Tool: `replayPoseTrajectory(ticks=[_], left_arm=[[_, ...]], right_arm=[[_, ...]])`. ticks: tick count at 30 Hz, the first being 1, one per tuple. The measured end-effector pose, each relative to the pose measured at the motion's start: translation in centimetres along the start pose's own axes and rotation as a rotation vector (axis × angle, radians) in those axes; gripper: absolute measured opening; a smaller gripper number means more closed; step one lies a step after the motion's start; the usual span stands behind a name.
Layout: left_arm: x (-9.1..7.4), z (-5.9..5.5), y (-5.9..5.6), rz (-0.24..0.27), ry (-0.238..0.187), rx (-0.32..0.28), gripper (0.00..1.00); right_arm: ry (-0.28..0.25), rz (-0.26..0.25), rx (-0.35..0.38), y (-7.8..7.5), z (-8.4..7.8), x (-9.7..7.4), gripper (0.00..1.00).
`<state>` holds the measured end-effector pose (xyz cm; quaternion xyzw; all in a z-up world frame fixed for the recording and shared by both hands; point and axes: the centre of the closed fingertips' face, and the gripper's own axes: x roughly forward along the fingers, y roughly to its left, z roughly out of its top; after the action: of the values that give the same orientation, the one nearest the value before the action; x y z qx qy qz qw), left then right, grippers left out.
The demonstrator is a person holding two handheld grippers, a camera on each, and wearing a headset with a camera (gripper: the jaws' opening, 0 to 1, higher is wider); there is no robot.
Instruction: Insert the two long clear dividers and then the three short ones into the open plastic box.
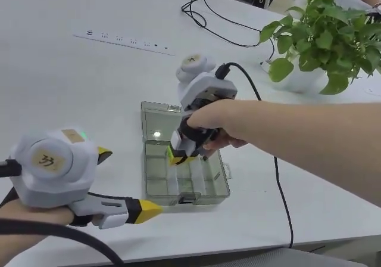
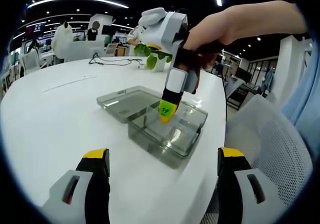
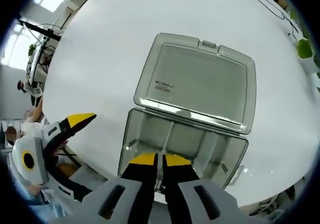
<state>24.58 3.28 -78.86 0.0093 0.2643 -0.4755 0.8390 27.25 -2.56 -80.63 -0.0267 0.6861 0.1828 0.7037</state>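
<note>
Spread wide, the left hand-held gripper [image 1: 125, 182] hovered at the lower left of the head view. Its yellow-tipped jaws had nothing between them and were held above the table [image 1: 71, 88], just short of the box. Beyond it, near the middle of the frame, the open plastic box [image 1: 178, 199] sat on the table, its lid [image 1: 156, 119] laid flat on the far side. Clear dividers [image 3: 171, 134] stood upright inside, splitting the tray into compartments. The right hand-held gripper [image 1: 175, 155], gripped by a hand [image 1: 217, 121], pointed down into the left part of the tray. In the right gripper view its jaws were pressed nearly together, in line with the top edge of one divider; whether they pinched that divider could not be told. Farther back, a white power strip [image 1: 125, 40] lay at the upper left. A black cable [image 1: 205, 18] looped at top centre, and a leafy plant [image 1: 327, 34] stood at the upper right.
</note>
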Motion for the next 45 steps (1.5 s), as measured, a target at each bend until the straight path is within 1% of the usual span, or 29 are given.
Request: replayPoseTrajectory(ticks=[1,2,3,4,6,7,8,9,10,11,12,14,16,17,18,20,23,25,27,31,36,40,41,45], left_arm=[[0.0,0.0,0.0,0.001,0.0,-0.001,0.91],[0.0,0.0,0.1,0.002,0.0,-0.001,0.91],[0.0,0.0,0.1,0.003,0.001,0.0,0.91],[0.0,0.1,0.1,0.003,0.002,0.002,0.91],[0.0,0.1,0.0,0.002,0.002,0.003,0.91],[0.1,0.2,0.0,0.0,0.003,0.006,0.91],[0.1,0.2,-0.1,-0.001,0.003,0.007,0.91],[0.1,0.2,-0.1,-0.001,0.003,0.007,0.91],[0.1,0.2,-0.2,-0.002,0.004,0.008,0.91],[0.1,0.2,-0.2,-0.002,0.004,0.01,0.91],[0.2,0.2,-0.2,-0.003,0.005,0.01,0.91],[0.2,0.2,-0.4,-0.006,0.008,0.015,0.91],[0.2,0.2,-0.4,-0.007,0.007,0.014,0.91],[0.2,0.2,-0.4,-0.006,0.007,0.014,0.91],[0.2,0.2,-0.4,-0.005,0.007,0.015,0.91],[0.2,0.3,-0.4,-0.007,0.007,0.016,0.91],[0.3,0.3,-0.4,-0.008,0.009,0.018,0.91],[0.3,0.3,-0.4,-0.008,0.007,0.019,0.91],[0.3,0.4,-0.4,-0.009,0.008,0.019,0.91],[0.3,0.5,-0.4,-0.008,0.009,0.022,0.91],[0.2,0.6,-0.4,-0.006,0.012,0.029,0.91],[0.1,0.6,-0.4,-0.004,0.016,0.034,0.91],[0.1,0.7,-0.4,-0.004,0.017,0.037,0.91],[0.1,0.8,-0.5,-0.004,0.019,0.041,0.91]], right_arm=[[0.004,0.005,0.009,0.1,-0.1,-0.1,0.08],[-0.026,0.056,0.032,0.9,0.3,0.0,0.14],[-0.031,0.072,0.041,1.2,0.4,-0.1,0.18],[-0.031,0.068,0.045,0.8,1.0,-0.1,0.21],[-0.049,0.065,0.009,0.7,1.5,-0.1,0.28],[-0.04,0.071,0.006,0.8,1.4,-0.1,0.31],[-0.028,0.093,0.003,0.9,1.4,0.1,0.33],[-0.035,0.099,0.004,0.9,1.5,0.1,0.36],[-0.042,0.102,0.003,0.9,1.7,0.2,0.4],[-0.068,0.106,-0.002,0.9,2.1,0.2,0.42],[-0.064,0.108,-0.001,0.9,2.0,0.2,0.44],[-0.066,0.11,-0.006,1.0,1.9,0.2,0.55],[-0.07,0.101,-0.034,0.9,1.7,0.3,0.61],[-0.084,0.1,-0.066,0.9,1.9,0.4,0.67],[-0.075,0.093,-0.058,0.9,1.5,0.3,0.71],[-0.085,0.092,-0.076,1.0,1.5,0.3,0.78],[-0.099,0.087,-0.086,1.1,1.5,0.3,0.85],[-0.099,0.087,-0.09,1.2,1.4,0.3,0.86],[-0.11,0.089,-0.097,1.4,1.5,0.3,0.87],[-0.114,0.092,-0.093,1.5,1.5,0.1,0.86],[-0.128,0.119,-0.092,1.9,1.7,-0.5,0.86],[-0.173,0.155,-0.088,2.5,2.4,-1.7,0.85],[-0.201,0.181,-0.084,2.8,2.8,-2.1,0.85],[-0.233,0.204,-0.071,2.6,3.1,-3.2,0.85]])
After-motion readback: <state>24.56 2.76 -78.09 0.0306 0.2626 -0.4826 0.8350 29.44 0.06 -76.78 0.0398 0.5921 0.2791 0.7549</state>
